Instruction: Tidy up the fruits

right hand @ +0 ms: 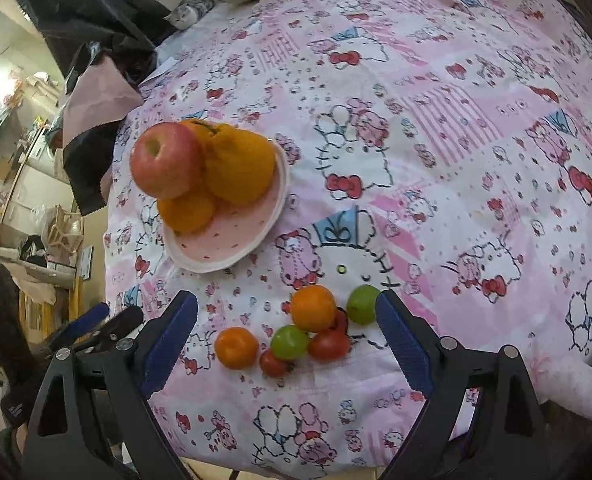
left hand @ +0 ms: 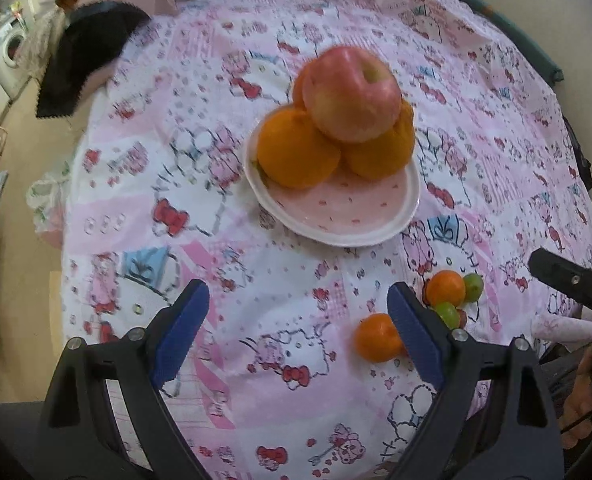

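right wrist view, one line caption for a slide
Open right gripper above small loose fruits, apple on oranges plated beyond.

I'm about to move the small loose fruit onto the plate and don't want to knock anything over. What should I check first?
1. Left gripper open, nothing between its fingers: ok.
2. Right gripper open over the loose fruit: ok.
3. Free room on the plate: ok, near side bare.
4. Apple steady atop the oranges: cannot tell.
5. Small tangerine clear of its neighbours: ok.
6. Green fruit free to lift: not ok, touches tomatoes.
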`<move>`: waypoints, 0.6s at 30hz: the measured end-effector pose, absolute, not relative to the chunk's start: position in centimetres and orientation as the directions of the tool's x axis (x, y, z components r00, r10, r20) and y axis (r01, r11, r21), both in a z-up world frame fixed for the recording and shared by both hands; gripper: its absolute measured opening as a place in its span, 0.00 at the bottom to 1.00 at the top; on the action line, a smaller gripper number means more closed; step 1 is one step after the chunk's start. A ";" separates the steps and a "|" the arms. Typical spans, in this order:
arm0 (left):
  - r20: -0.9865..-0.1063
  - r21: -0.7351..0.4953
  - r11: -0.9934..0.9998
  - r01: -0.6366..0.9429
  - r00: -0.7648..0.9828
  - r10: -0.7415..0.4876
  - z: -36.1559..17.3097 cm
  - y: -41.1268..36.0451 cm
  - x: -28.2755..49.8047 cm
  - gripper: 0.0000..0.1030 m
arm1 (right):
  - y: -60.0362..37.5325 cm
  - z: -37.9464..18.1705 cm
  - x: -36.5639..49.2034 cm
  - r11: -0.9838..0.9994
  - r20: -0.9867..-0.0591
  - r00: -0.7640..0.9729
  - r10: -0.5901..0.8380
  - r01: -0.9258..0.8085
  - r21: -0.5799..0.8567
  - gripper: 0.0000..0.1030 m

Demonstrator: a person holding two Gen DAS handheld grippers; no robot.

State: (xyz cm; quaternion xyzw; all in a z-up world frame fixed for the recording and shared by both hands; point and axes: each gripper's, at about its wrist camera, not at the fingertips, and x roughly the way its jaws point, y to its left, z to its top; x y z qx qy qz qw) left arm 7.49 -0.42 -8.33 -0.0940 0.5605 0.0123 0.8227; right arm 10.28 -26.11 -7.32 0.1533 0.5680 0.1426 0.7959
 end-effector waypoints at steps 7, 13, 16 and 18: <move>-0.951 -0.210 0.968 -0.135 0.260 -0.169 -11.2 -1.5 8.2 0.80 | -27.8 -7.6 10.7 0.914 -0.862 0.326 0.387 -0.012 0.406 0.90; -0.968 -0.217 0.976 -0.011 0.129 -0.214 -14.2 -5.4 8.6 0.69 | -28.6 -8.3 11.0 0.913 -0.871 0.306 0.383 0.020 0.409 0.90; -0.977 -0.168 0.982 0.080 0.115 -0.177 -15.0 -7.8 8.1 0.69 | -28.6 -8.2 10.9 0.913 -0.871 0.308 0.382 0.017 0.407 0.90; -0.979 -0.160 0.980 0.116 0.110 -0.173 -15.4 -8.6 8.0 0.68 | -28.7 -8.3 10.9 0.911 -0.871 0.304 0.387 0.023 0.413 0.90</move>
